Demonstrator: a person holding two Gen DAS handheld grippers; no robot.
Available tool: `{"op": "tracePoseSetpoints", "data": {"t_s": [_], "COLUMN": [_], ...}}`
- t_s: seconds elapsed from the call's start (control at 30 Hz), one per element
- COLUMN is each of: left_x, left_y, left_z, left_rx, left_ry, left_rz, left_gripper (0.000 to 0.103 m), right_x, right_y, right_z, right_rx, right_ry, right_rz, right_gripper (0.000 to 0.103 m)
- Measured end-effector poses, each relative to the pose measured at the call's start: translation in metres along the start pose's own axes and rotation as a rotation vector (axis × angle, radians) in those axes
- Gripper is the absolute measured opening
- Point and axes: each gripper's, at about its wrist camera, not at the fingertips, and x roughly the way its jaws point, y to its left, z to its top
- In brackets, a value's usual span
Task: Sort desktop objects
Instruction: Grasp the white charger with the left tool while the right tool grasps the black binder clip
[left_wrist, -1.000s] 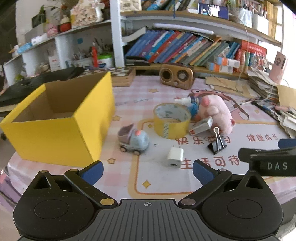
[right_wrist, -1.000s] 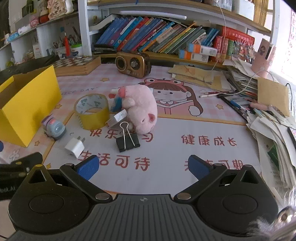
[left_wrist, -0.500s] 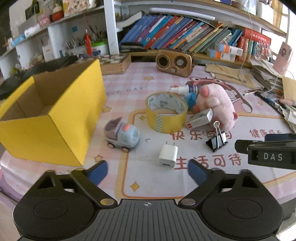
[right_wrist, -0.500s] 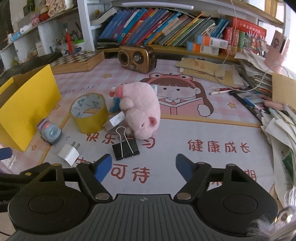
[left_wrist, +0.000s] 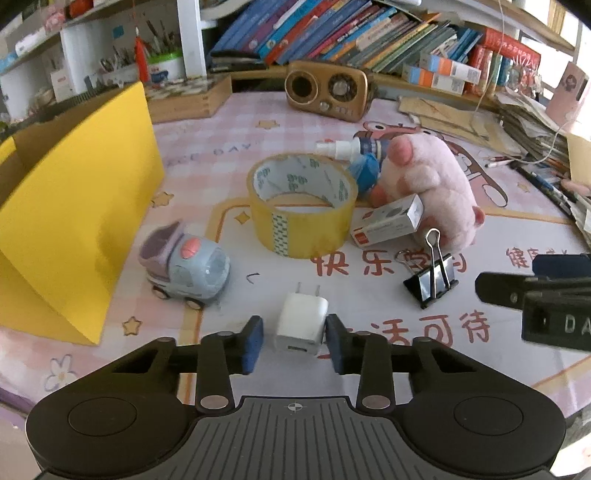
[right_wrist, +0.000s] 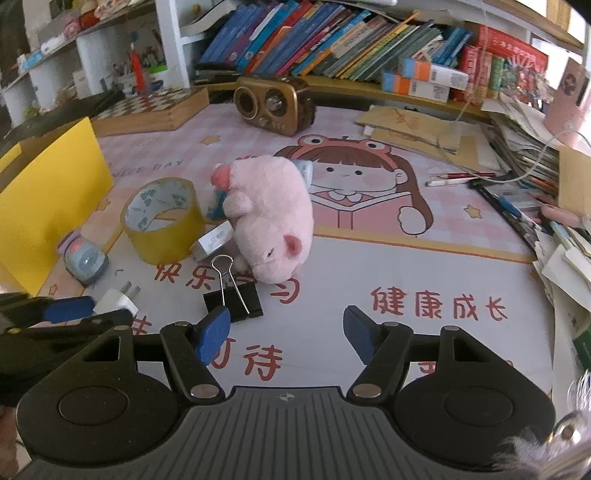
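between the blue pads of the left gripper (left_wrist: 294, 341) lies a white charger (left_wrist: 302, 324), flat on the mat (left_wrist: 369, 373) with its prongs pointing away — the right pad touches its side, the left pad stands just off it, so the jaws are narrowed around it but not closed. the right gripper (right_wrist: 286, 334) hovers wide apart over the mat's red lettering, holding nothing; a black clip (right_wrist: 233, 298) lies just beyond its left pad. outward from the charger, a toy car (left_wrist: 184, 267) sits to the left, near the yellow box (left_wrist: 74, 206). past it stands a roll of tape (left_wrist: 301, 210) on its edge, and a small carton (left_wrist: 388, 220) leans between the tape and a pink plush pig (left_wrist: 428, 184). a spray bottle (left_wrist: 351, 149) lies behind the tape, touching the pig — and a brown radio (left_wrist: 327, 90) stands far back, below the shelf of books (left_wrist: 332, 33).
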Motion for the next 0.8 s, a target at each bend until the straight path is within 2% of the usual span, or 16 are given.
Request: {"op": "tracePoseSetpoints", "data": {"t_s": [0.03, 0.17, 0.3, 0.5, 0.73, 0.8], "left_x": [0.001, -0.002, -0.021, -0.05, -0.06, -0.061], "left_y": [0.0, 0.005, 0.014, 0.025, 0.031, 0.031], "left_z": [0.0, 0.0, -0.001, -0.005, -0.01, -0.012], "left_rx": [-0.002, -0.036, -0.079, -0.154, -0.214, -0.225], "left_ry": [-0.001, 0.001, -0.033, -0.07, -0.075, -0.076], "left_rz": [-0.003, -0.014, -0.018, -0.017, 0.013, 0.015], "left_gripper": [0.025, 0.025, 0.025, 0.025, 0.025, 0.025], "right_x": [0.002, 0.01, 0.023, 0.039, 0.052, 0.051], "right_y": [0.0, 0.003, 0.013, 0.027, 0.026, 0.026], "right_z": [0.0, 0.002, 0.003, 0.005, 0.006, 0.007], "right_rx": [-0.009, -0.042, -0.112, -0.228, -0.242, -0.259], "right_ry": [0.004, 0.032, 0.063, 0.05, 0.047, 0.04], "right_rz": [0.006, 0.038, 0.085, 0.121, 0.154, 0.172], "right_gripper": [0.066, 0.066, 0.059, 0.056, 0.052, 0.038]}}
